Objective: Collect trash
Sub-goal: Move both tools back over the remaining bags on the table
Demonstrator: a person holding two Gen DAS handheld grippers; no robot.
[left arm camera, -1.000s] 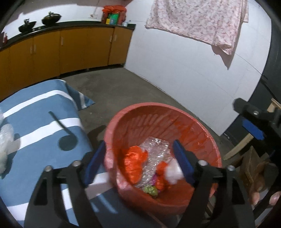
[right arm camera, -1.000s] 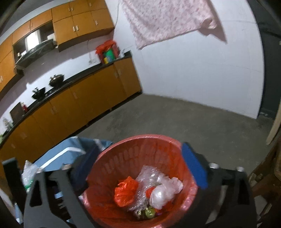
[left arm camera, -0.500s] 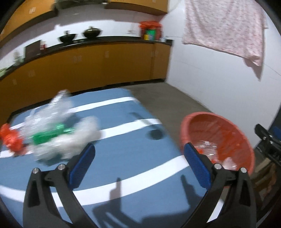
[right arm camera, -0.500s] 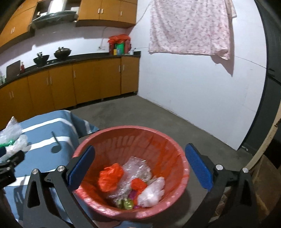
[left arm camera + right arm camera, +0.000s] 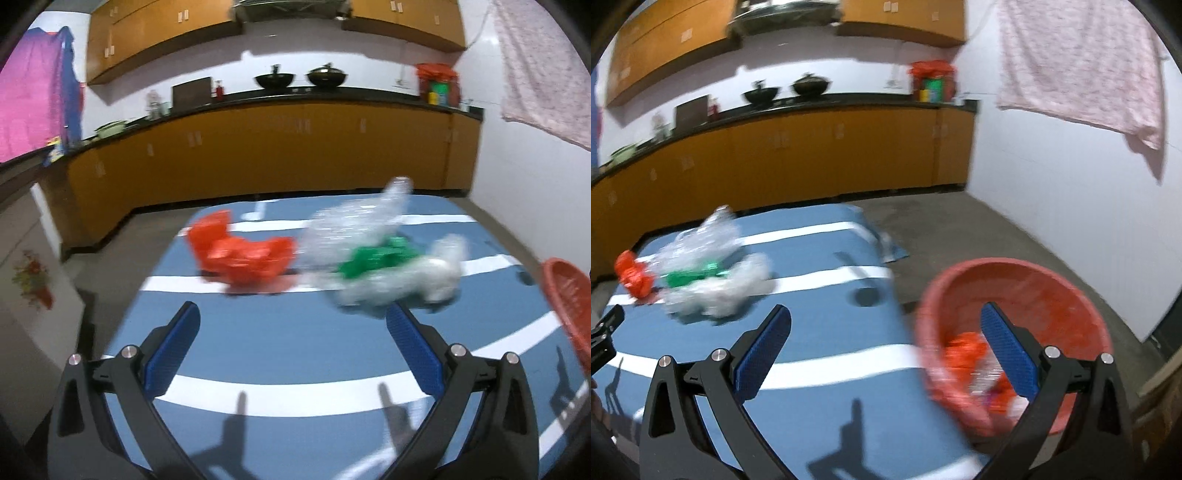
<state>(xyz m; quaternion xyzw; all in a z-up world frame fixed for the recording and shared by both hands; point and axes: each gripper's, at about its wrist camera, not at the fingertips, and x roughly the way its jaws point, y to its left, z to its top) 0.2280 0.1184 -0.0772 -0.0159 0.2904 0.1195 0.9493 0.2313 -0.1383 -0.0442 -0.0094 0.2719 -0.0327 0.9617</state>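
Trash on the blue table [image 5: 295, 343] — orange bag [image 5: 240, 256] left, clear plastic wrap [image 5: 380, 254] right: likely light, soft, crinkly, best pinched at a bunched fold — left gripper [image 5: 293, 345] and right gripper [image 5: 884, 345] both wide, empty.

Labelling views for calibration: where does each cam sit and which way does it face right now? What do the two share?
Left wrist: sits on the left claw, looks along its open fingers over the blue striped table at the orange bag and clear plastic pile; only its claw shows.
Right wrist: sits on the right claw, faces the table's end and the red basket; its open claw shows, with the left claw's tip at the left edge.
Shared: table, both trash items, basket, kitchen counter.
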